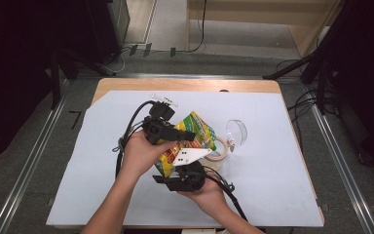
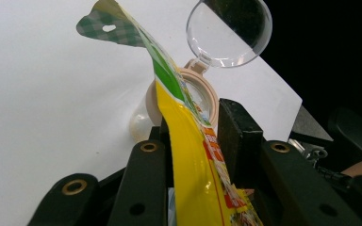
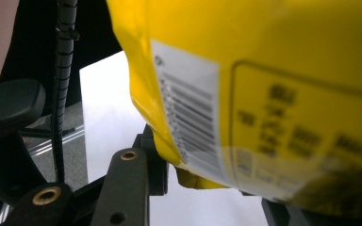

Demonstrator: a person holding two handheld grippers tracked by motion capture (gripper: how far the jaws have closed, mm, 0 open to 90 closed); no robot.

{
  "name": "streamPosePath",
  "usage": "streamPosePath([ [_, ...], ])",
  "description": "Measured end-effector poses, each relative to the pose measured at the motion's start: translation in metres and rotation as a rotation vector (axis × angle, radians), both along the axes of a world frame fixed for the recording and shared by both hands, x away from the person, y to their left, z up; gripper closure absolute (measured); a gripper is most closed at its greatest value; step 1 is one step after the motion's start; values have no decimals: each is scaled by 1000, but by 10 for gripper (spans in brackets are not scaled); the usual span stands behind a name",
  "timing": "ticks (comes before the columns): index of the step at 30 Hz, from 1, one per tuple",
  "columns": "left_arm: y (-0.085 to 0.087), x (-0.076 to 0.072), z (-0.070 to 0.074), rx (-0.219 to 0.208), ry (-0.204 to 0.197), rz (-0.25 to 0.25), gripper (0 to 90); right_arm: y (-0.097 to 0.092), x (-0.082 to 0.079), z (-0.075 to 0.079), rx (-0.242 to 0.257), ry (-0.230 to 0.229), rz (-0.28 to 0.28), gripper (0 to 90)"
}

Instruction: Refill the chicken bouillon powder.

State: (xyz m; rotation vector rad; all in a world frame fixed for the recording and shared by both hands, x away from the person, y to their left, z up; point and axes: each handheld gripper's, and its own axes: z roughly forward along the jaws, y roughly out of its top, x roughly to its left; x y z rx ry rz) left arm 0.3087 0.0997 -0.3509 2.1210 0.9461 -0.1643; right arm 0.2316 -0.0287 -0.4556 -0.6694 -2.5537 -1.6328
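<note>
Both hands are working close together over the middle of the desk (image 1: 282,195), which is lying under a white sheet. Between them the person is holding a yellow and green printed foil pouch (image 1: 191,137), lifted off the sheet and tilted.

The left gripper (image 1: 187,135) is reaching in from the left side of the high view, and its own view is showing the pouch (image 2: 193,160) edge-on, running up between the two black jaws. The left jaw is lying against the foil; on the right a sliver of gap is showing, so whether this gripper is truly pinching cannot be told from here.

The right gripper (image 1: 168,179) is coming up from below, nearer the person, with its grey three-cornered plate on top. In its view the pouch's yellow back (image 3: 273,94), barcode and all, is looming large, and the left jaw is pressing on the lower corner of the pack, so this gripper is pinching the pouch.

Just beyond the pouch, a round beige plastic container (image 1: 220,152) is sitting on the sheet, its clear hinged lid (image 1: 236,131) flipped open and standing up. The left gripper view is showing that same container (image 2: 202,94) directly behind the pouch.
</note>
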Motion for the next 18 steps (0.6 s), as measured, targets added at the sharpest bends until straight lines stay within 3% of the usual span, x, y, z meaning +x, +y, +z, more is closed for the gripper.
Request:
streamPosePath([
  [18, -5, -3, 6, -12, -8, -24, 780, 1, -4, 1, 8, -23, 14, 646],
])
